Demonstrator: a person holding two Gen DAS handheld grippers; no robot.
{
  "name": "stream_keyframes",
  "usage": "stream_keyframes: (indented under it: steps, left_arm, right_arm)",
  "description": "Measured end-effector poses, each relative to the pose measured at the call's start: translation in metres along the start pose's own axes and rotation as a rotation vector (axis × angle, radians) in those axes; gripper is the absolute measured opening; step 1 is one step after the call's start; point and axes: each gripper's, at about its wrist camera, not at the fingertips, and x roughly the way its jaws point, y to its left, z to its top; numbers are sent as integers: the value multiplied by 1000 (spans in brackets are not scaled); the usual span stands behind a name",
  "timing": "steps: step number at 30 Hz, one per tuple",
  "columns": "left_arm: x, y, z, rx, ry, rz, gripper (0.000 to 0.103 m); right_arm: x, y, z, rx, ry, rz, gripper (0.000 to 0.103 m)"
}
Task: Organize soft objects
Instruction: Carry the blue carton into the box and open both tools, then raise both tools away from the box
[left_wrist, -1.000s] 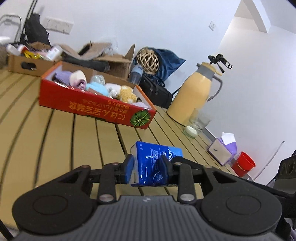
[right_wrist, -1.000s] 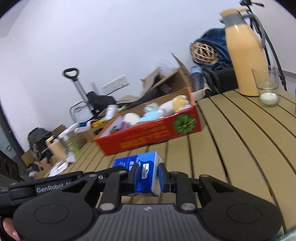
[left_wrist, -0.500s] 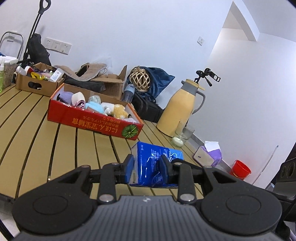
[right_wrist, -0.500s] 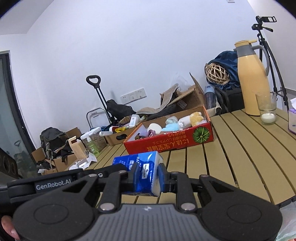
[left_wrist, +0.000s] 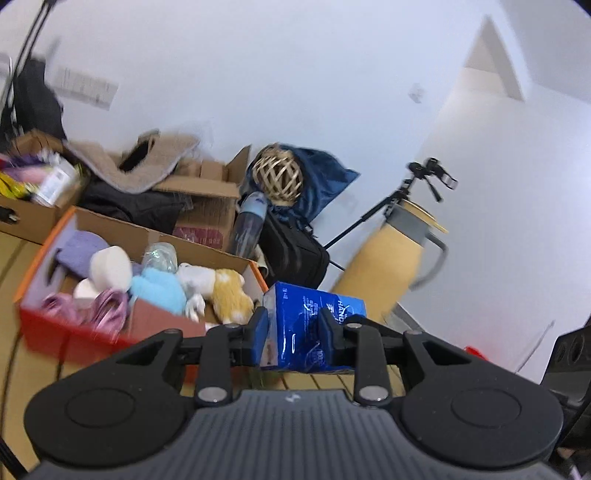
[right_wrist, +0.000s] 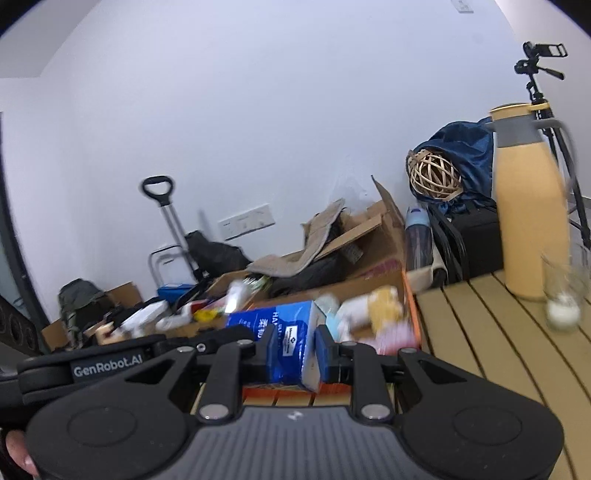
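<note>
Both grippers have carried the blue tissue pack (left_wrist: 310, 325) up and closer to the red cardboard box (left_wrist: 74, 336), which a second ago sat well ahead on the slatted table (right_wrist: 491, 332) and now fills the lower left of the left wrist view, blurred. Left gripper (left_wrist: 293, 330) clamped on one end of the pack, jaws narrow, pads pressing both sides, plastic dented at the grip. Right gripper (right_wrist: 295, 350) clamped on the other end, jaws narrow, white label face between the pads. Pack held level off the table between the two, at the box's near right corner, roughly 12 o'clock from each camera. Box contents in left view: purple knit item (left_wrist: 79, 251) at 10 o'clock, white roll (left_wrist: 110, 266) beside it, light blue plush (left_wrist: 159, 286), white and yellow plush toys (left_wrist: 221, 288) near the right end, pink fabric (left_wrist: 99, 306) at the near wall. Yellow thermos jug (right_wrist: 528, 225) at 2 o'clock in the right view, glass (right_wrist: 563, 291) just beside it, both on the table. Wicker ball (left_wrist: 277, 177) on blue cloth behind the box, at 12 o'clock. Tripod (right_wrist: 543, 70) behind the jug. Brown cartons and clutter further back, too blurred to tell apart. Fingertip (right_wrist: 16, 456) at lower left edge of right view.
</note>
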Motion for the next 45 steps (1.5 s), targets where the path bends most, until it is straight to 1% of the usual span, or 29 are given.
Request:
stream_keyframes:
  steps: [3,5,8,9,11,13,14,17,21,23,24,26,27,30,32,34,36,37,39,42,43,44,45]
  left_arm:
    - [54,33,28,-73,51,12,28]
    - [87,54,37,-93,89,41,26]
    - [138,82,38,-102,189,101,26]
    - [151,86,36,-82,225,115,25]
    - [176,96,34,-57,289,167,23]
    - [194,104,29,-39,352,207,20]
    - [199,107,27,-42,365,218,20]
    - [203,113,24,-41,368,216,21]
    - [202,115,21,-43,358,217,21]
    - [197,113,22,-35,363,210,25]
    - [191,112,23,-25,360,212,29]
    - [179,105,30,-9,336,235,30]
    - [166,101,35,10,314,240,30]
    - [124,91,51,49,248,256,30]
    - [93,86,62,86,207,276,30]
    - [59,84,72,125,177,321,30]
    - [24,85,79,166,144,379,30]
    - [9,85,80,188,129,410,30]
    - [-16,85,82,194,107,460,30]
    - [-46,80,78,201,84,501,31]
    - [-53,78,75,212,80,511,34]
    - [-63,73,71,219,76,515,37]
    - [-74,68,65,225,66,511,43]
  right_arm:
    - [63,-16,32,-8,37,-31,21]
    - [107,-25,44,-20,80,-48,21]
    - [171,-41,47,-26,164,-86,21]
    - [189,-45,46,-32,194,-98,21]
    - [223,-55,39,-34,254,-139,21]
    - [249,-62,29,-62,322,-171,19]
    - [260,-64,25,-70,354,-189,16]
    - [280,-65,15,-115,397,-215,14]
    - [287,-71,12,-110,412,-215,13]
    - [288,-70,13,-115,422,-219,14]
    - [286,-68,13,-113,427,-221,16]
    - [283,-66,16,-108,433,-224,17]
    - [279,-65,18,-107,437,-229,19]
    - [258,-58,31,-106,411,-219,19]
    - [238,-49,43,-119,384,-215,19]
    - [216,-41,54,-140,361,-210,24]
    - [190,-34,63,-174,340,-205,33]
    - [178,-31,67,-188,331,-207,34]
    - [152,-29,74,-202,314,-219,35]
    - [124,-27,80,-184,287,-227,37]
    - [115,-24,80,-182,277,-223,38]
    - [105,-20,80,-183,265,-218,42]
    - [96,-16,79,-186,251,-214,45]
